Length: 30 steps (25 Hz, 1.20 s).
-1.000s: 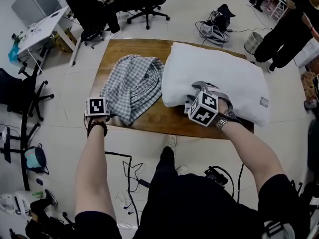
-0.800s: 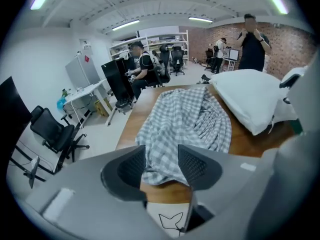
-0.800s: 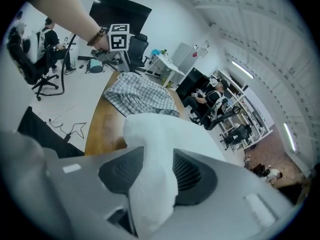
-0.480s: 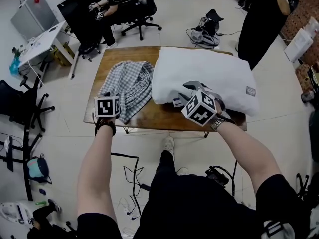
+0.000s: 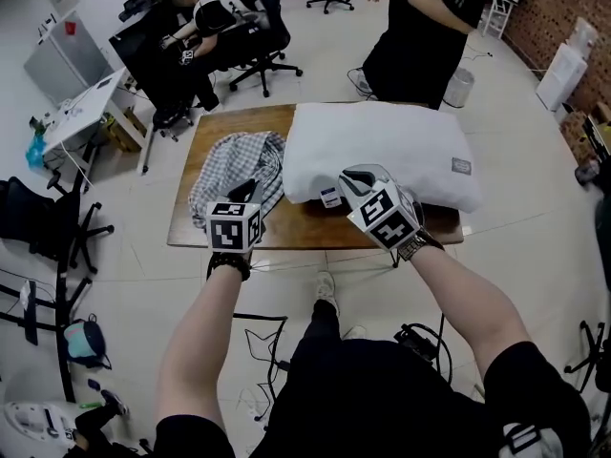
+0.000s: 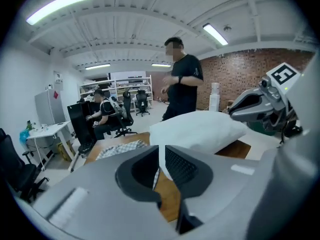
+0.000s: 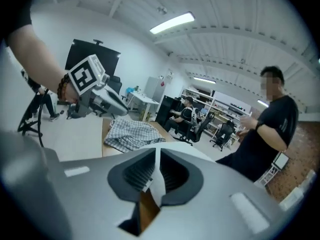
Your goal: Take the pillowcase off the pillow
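A bare white pillow (image 5: 382,146) lies on the right half of the wooden table (image 5: 305,225). Beside it on the left lies the checked pillowcase (image 5: 239,165), crumpled and off the pillow. My right gripper (image 5: 347,183) is at the pillow's near left corner, and its jaws are closing. In the right gripper view a thin white flap of the pillow (image 7: 159,184) is pinched between the jaws of that gripper (image 7: 156,171). My left gripper (image 5: 248,195) hovers over the table's near edge by the pillowcase. Its jaws (image 6: 161,165) are closing to a thin slit with nothing between them.
A person in black (image 5: 420,27) stands at the table's far side. Another person sits at a desk (image 5: 191,12) at the back left among office chairs (image 5: 272,46). A small bin (image 5: 459,86) stands behind the table. A black chair (image 5: 48,218) is at the left.
My left gripper has moved right and forward to the pillowcase's near edge. The jaws of both grippers have closed. The person in black has walked to the table's far side.
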Motion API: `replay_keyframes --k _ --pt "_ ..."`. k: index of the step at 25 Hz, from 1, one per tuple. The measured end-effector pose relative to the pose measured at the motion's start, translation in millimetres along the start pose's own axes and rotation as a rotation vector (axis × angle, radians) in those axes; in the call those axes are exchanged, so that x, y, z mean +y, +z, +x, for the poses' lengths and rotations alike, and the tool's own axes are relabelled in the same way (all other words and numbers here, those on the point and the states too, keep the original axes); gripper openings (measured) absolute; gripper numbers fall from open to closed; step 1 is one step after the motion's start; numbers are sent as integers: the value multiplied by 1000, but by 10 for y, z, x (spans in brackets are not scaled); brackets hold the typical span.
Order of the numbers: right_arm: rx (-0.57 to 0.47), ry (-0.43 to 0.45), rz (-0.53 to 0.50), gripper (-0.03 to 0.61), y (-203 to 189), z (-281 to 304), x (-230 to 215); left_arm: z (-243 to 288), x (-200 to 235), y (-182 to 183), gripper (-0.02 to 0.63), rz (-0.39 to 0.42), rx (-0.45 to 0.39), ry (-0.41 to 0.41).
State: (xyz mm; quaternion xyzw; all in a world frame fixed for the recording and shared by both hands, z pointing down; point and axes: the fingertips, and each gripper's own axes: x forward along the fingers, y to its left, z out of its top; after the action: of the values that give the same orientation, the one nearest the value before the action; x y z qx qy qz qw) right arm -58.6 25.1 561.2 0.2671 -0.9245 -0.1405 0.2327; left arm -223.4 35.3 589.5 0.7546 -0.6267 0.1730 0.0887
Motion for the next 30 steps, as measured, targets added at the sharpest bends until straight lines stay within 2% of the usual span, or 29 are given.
replay_keyframes --k 4,9,12,19,23,30 --pt "-106 -15 99 28 161 -269 -7 -230 -517 290 5 50 -119 -87" --pt "-231 -36 153 6 422 -609 -21 -450 -1047 628 4 80 -234 -177" --pt "-278 -43 169 2 532 -765 3 -583 -1275 807 4 130 -290 -200" --pt "-328 -58 197 0 592 -975 34 -825 -1622 1158 3 158 -407 -232" --pt "-345 -64 222 0 598 -1040 10 -879 -1739 1235 3 168 -446 -245" --pt "-360 -82 230 0 593 -1092 -29 -769 -1843 1187 3 175 -441 -252"
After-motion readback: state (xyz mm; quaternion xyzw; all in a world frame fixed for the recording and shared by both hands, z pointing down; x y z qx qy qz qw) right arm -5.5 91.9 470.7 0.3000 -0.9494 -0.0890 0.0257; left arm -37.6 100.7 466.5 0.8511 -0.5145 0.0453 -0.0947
